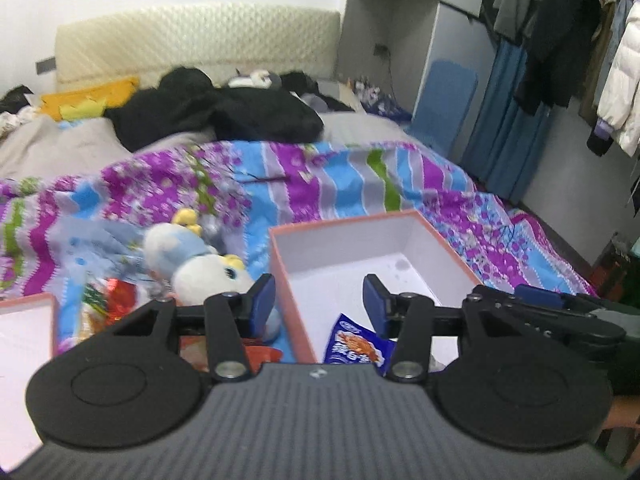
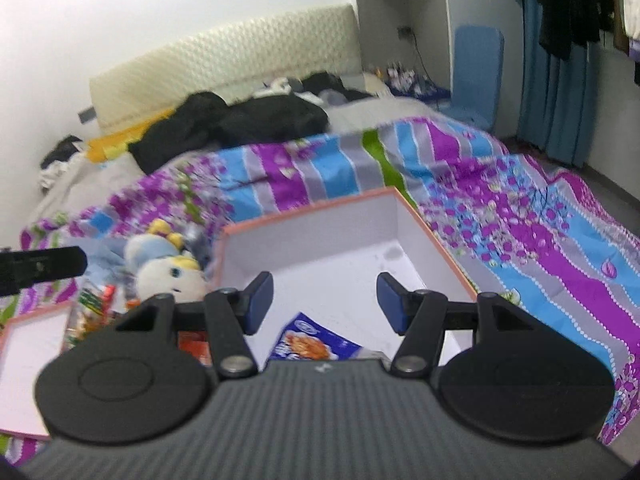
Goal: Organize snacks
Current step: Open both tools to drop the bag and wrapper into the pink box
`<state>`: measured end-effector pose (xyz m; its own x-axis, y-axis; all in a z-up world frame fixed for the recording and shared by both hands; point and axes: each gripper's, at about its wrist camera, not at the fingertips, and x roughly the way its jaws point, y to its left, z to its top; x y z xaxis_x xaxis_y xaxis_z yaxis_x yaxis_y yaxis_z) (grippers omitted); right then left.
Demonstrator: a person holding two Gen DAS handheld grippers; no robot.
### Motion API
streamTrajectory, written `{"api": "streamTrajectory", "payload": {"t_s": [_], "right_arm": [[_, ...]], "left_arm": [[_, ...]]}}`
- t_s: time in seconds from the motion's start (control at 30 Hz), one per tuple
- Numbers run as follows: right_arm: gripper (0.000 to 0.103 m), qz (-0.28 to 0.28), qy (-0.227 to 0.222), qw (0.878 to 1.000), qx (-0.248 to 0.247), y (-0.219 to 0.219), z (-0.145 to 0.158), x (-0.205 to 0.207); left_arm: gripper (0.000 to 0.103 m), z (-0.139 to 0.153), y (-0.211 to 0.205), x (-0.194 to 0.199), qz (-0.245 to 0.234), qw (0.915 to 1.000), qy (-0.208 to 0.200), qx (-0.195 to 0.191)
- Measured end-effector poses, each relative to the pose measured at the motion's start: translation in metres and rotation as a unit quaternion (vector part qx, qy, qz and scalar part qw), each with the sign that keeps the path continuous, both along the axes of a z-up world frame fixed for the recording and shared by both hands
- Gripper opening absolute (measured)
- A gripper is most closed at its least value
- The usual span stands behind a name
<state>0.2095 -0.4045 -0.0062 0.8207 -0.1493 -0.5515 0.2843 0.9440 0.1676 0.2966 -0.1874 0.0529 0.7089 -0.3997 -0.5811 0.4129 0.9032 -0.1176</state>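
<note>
Both the left tool [image 1: 319,300] and right tool [image 2: 325,302] are hanging released, nothing between them, over the box [image 2: 304,216] holding a blue snack packet [image 2: 312,346] at 6 o'clock.

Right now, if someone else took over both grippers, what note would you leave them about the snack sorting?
Left gripper: jaws open, nothing between them.
Right gripper: jaws open, nothing between them.
Box: open, on the bedspread, pink rim, white inside.
Done: one blue snack packet lies in the box near its front wall; the rest of the box floor in view is bare.
Left: a heap of red and green snack packets sits on the bedspread left of the box, beside a plush toy. A second white tray with a pink rim lies further left.
</note>
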Motion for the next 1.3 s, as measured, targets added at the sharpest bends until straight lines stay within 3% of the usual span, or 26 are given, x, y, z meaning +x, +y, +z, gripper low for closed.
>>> {"api": "streamTrajectory", "payload": {"t_s": [0.23, 0.5, 0.9, 1.3], "right_arm": [[0.060, 0.015, -0.048, 0.999, 0.002, 0.036, 0.026, -0.038], [0.060, 0.055, -0.080, 0.995, -0.016, 0.078, 0.037, -0.069], [0.060, 0.132, -0.057, 0.989, -0.012, 0.144, -0.017, -0.102], [0.060, 0.173, -0.030, 0.985, -0.006, 0.182, -0.060, -0.135]], "left_arm": [[0.054, 0.018, 0.053, -0.048, 0.014, 0.9994, -0.031, -0.006], [0.054, 0.005, 0.103, -0.089, 0.046, 0.9981, -0.039, -0.013], [0.054, -0.042, 0.158, -0.137, 0.095, 0.9951, -0.027, -0.004], [0.054, -0.105, 0.199, -0.174, 0.146, 0.9891, 0.021, 0.005]]}}
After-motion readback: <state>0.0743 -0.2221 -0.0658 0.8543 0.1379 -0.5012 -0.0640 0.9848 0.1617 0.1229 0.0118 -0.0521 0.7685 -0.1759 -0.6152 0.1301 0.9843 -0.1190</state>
